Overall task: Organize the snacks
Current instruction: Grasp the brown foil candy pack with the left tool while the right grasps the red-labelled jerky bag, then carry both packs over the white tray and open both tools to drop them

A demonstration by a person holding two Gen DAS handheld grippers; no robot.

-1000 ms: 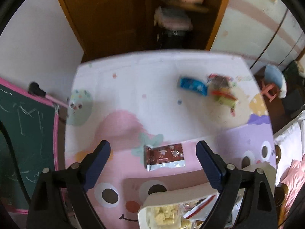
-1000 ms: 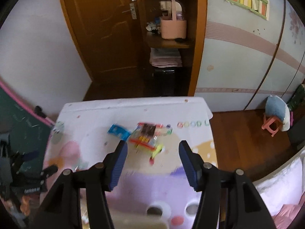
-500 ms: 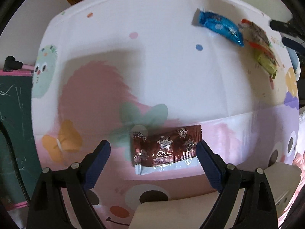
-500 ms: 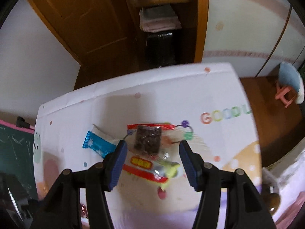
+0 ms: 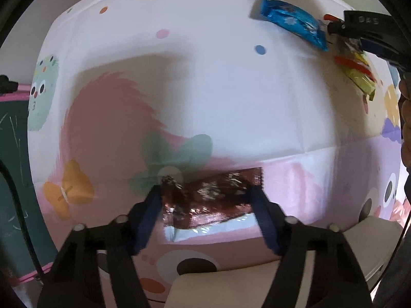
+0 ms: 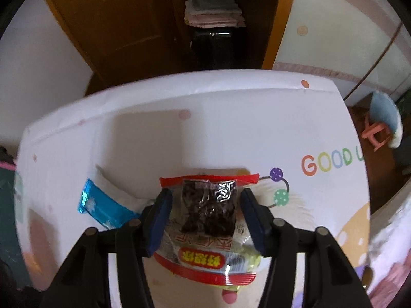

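A shiny brown snack packet (image 5: 213, 200) lies on the cartoon tablecloth (image 5: 231, 89). My left gripper (image 5: 205, 192) points down over it. Its jaws are closing, the pads press on both ends, and the packet's left end is crumpled up. In the right wrist view a small dark packet (image 6: 208, 205) rests on a red-rimmed clear packet (image 6: 205, 259). My right gripper (image 6: 205, 192) straddles the dark packet with its jaws closing and a thin gap on each side. A blue packet (image 6: 102, 208) lies to its left. The left wrist view shows the right gripper (image 5: 346, 38) beside the blue packet (image 5: 290, 23) and a yellow-green packet (image 5: 359, 77).
A white box (image 5: 372, 243) stands at the table's near edge, below the left gripper. A green chalkboard (image 5: 12, 166) borders the table on the left. A person's hand (image 5: 405, 128) shows at the right edge. Beyond the far edge are a wooden door (image 6: 115, 25), shelves and a small stool (image 6: 380, 128).
Both grippers came down to the table. The left jaws narrowed onto the brown packet and buckled its left end. The right jaws narrowed around the dark packet.
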